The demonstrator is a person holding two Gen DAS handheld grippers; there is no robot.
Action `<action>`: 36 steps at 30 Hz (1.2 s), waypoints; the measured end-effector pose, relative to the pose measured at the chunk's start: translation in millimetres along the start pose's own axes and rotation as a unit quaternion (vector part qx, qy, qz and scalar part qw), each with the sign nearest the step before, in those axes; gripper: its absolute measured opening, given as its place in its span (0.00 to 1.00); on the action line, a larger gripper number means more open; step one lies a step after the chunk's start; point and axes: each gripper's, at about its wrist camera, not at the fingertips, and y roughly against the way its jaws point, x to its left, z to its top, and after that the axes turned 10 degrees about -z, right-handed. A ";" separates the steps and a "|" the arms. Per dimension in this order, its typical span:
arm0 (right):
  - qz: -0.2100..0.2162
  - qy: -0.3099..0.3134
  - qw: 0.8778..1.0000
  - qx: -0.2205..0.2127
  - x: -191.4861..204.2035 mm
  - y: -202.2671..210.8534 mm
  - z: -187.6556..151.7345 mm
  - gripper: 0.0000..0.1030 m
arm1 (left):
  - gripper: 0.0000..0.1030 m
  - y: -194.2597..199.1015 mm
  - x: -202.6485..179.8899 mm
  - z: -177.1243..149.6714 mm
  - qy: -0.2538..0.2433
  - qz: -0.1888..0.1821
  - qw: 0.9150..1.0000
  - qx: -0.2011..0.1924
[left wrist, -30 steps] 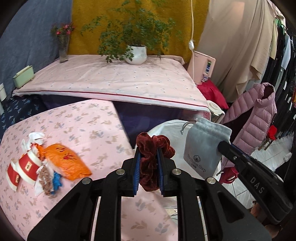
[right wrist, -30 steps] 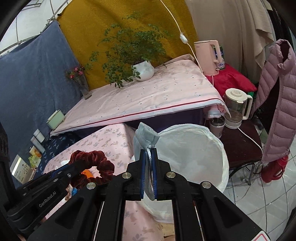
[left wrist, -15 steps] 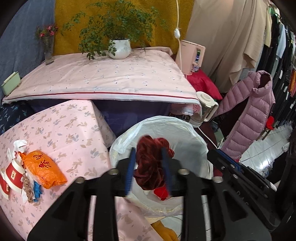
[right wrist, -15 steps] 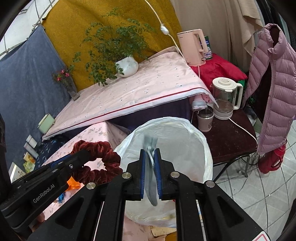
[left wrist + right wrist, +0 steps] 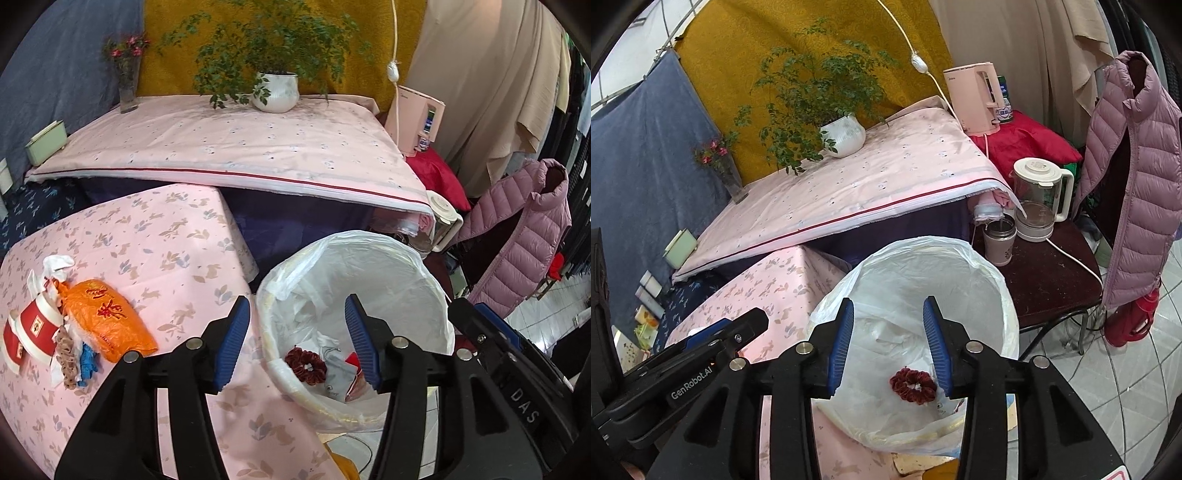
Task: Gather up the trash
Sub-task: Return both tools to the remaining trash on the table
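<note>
So the dark red scrunchie (image 5: 306,364) is lying in the bottom of the trash bin (image 5: 436,295), the one lined with a white plastic bag, and right next to it, touching, is the grey drawstring pouch (image 5: 338,374). There's also some red-and-white packaging down there, partly hidden behind the left tool's right finger. In the right wrist view the scrunchie (image 5: 913,385) sits just below and between the right tool's fingers, deep in the bin (image 5: 1001,291).

Left tool (image 5: 301,341) is wide open, nothing in it, hovering over the near-left rim of the bin, where it meets the table edge. Right tool (image 5: 888,345) is spread open too, empty, directly above the bin mouth. Each tool shows up at the edge of the other's view, so they're close side by side.

Off to the left of the left tool, on the pink floral table (image 5: 177,251), there's a little pile: an orange plastic bag (image 5: 107,319), a red-and-white paper cup (image 5: 31,332) on its side, a beige scrunchie (image 5: 66,358), a bit of blue stuff (image 5: 88,363) and some white crumpled tissue (image 5: 55,264).

Further ahead of both tools is a bigger pink-covered surface with a potted plant (image 5: 275,90) and a flower vase (image 5: 127,85). To the right of the bin, a dark side table (image 5: 1056,273) carries a glass kettle (image 5: 1039,201) and a mug (image 5: 999,240), with a pink puffer jacket (image 5: 1134,177) hanging beyond.
</note>
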 end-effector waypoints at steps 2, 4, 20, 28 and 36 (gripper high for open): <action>0.004 0.006 1.000 0.000 7.1 2.0 -2.0 0.38 | 0.50 5.1 8.7 -2.1 0.009 0.005 1.000 -0.002; 0.007 0.012 1.000 0.001 15.1 3.3 -4.5 0.38 | 0.50 9.7 17.5 -3.8 0.017 0.008 1.000 -0.004; 0.032 0.065 0.997 0.014 77.1 10.5 -28.7 0.38 | 0.50 45.7 76.1 -17.7 0.060 0.038 0.997 -0.023; 0.039 0.085 0.995 0.024 101.7 9.9 -40.5 0.38 | 0.59 62.0 110.9 -29.3 0.084 0.066 0.994 -0.032; 0.049 0.112 0.992 0.036 132.4 5.0 -57.0 0.40 | 0.60 66.3 155.8 -50.0 0.122 0.094 0.988 -0.024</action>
